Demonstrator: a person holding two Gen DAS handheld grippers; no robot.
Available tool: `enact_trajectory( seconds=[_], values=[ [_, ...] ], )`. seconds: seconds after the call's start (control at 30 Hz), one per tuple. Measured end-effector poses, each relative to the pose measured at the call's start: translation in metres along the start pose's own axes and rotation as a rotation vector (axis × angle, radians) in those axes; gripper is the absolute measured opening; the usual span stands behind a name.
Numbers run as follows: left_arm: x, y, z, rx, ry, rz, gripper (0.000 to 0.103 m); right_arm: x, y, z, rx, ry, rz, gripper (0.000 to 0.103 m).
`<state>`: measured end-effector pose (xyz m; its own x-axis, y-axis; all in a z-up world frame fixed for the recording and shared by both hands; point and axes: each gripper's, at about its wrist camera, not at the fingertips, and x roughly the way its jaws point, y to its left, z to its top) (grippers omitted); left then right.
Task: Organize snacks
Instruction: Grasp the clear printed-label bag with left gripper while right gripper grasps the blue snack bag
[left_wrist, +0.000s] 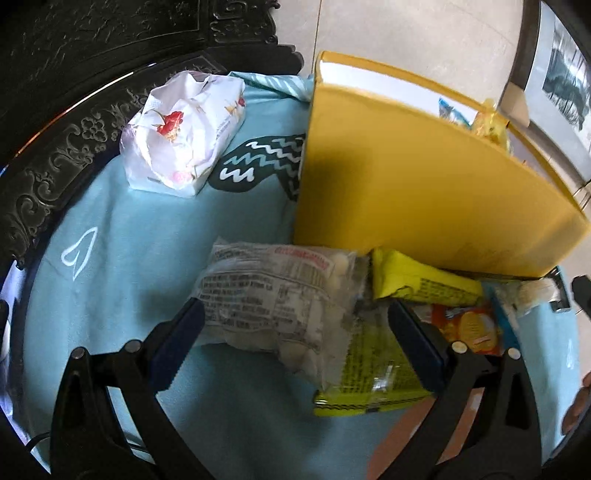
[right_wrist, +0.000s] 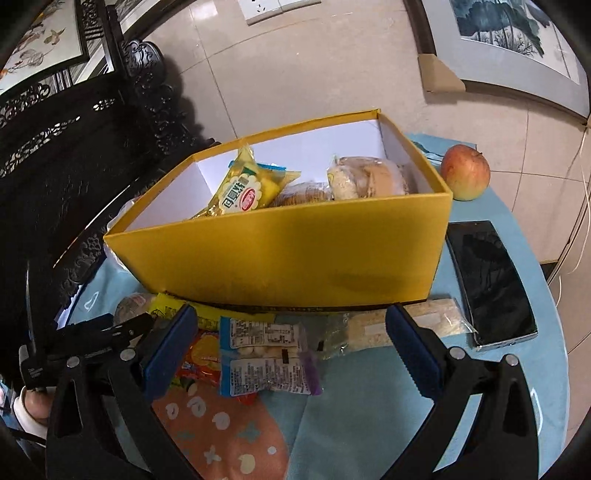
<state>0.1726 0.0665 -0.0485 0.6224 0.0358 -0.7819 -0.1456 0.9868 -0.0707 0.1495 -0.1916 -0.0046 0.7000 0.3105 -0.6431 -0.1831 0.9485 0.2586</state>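
Note:
A yellow box (right_wrist: 295, 251) stands on the light blue cloth and holds several snack packs, among them a yellow pack (right_wrist: 243, 188); the box also shows in the left wrist view (left_wrist: 424, 192). Loose snacks lie in front of it. My left gripper (left_wrist: 295, 332) is open, its jaws either side of a clear bag of white pieces (left_wrist: 266, 302) that overlaps a yellow-green pack (left_wrist: 373, 373). My right gripper (right_wrist: 291, 343) is open, its jaws either side of a blue-edged pack (right_wrist: 266, 354). An orange pack (right_wrist: 199, 358) and a clear cracker pack (right_wrist: 391, 325) lie beside it.
A white flowered tissue pack (left_wrist: 184, 129) lies at the far left of the cloth. A red apple (right_wrist: 464, 171) and a black phone (right_wrist: 487, 280) lie right of the box. A dark carved chair (right_wrist: 74, 140) stands behind the round table.

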Motion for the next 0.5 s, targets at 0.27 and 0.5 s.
enact_trajectory(
  seconds=[0.27, 0.5],
  values=[
    [0.016, 0.011, 0.001, -0.017, -0.022, 0.052, 0.098, 0.006, 0.001, -0.002, 0.003, 0.025, -0.006, 0.102],
    [0.003, 0.036, 0.008, -0.13, -0.085, 0.035, 0.059, 0.006, -0.002, -0.001, 0.009, 0.025, -0.007, 0.102]
  ],
)
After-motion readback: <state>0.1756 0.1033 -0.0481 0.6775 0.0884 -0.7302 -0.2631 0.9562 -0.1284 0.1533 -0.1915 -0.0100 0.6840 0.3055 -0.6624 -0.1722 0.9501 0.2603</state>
